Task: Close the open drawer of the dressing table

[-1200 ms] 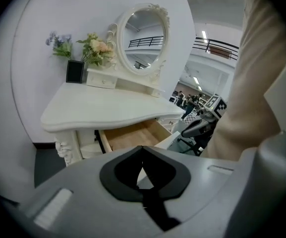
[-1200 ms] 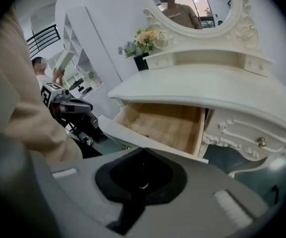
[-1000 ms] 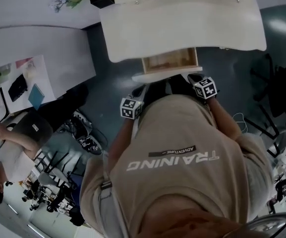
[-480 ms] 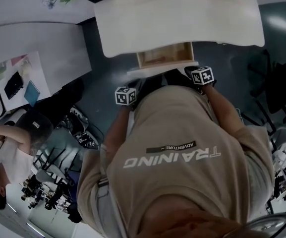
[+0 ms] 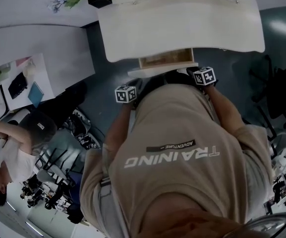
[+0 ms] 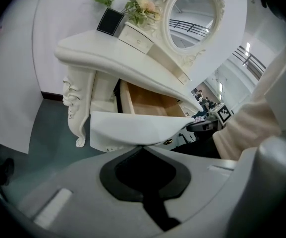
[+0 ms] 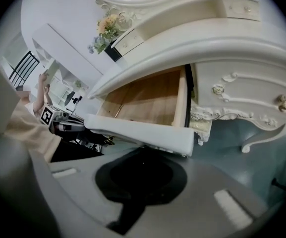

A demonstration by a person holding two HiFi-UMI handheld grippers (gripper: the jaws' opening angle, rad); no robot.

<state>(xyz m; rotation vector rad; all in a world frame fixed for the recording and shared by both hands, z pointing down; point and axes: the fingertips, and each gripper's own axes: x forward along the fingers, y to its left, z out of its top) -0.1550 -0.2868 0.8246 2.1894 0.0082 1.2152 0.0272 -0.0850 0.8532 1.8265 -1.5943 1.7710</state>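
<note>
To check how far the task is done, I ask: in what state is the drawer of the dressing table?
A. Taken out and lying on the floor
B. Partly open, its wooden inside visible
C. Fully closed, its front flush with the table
B: in the right gripper view the drawer stands out from the dressing table, and its wooden inside shows under the table top.

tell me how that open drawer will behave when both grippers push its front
The drawer likely slides straight in: its wooden box looks rigid. Its broad front panel probably won't flex. With the left gripper and right gripper toward opposite ends, it shouldn't skew much.
</note>
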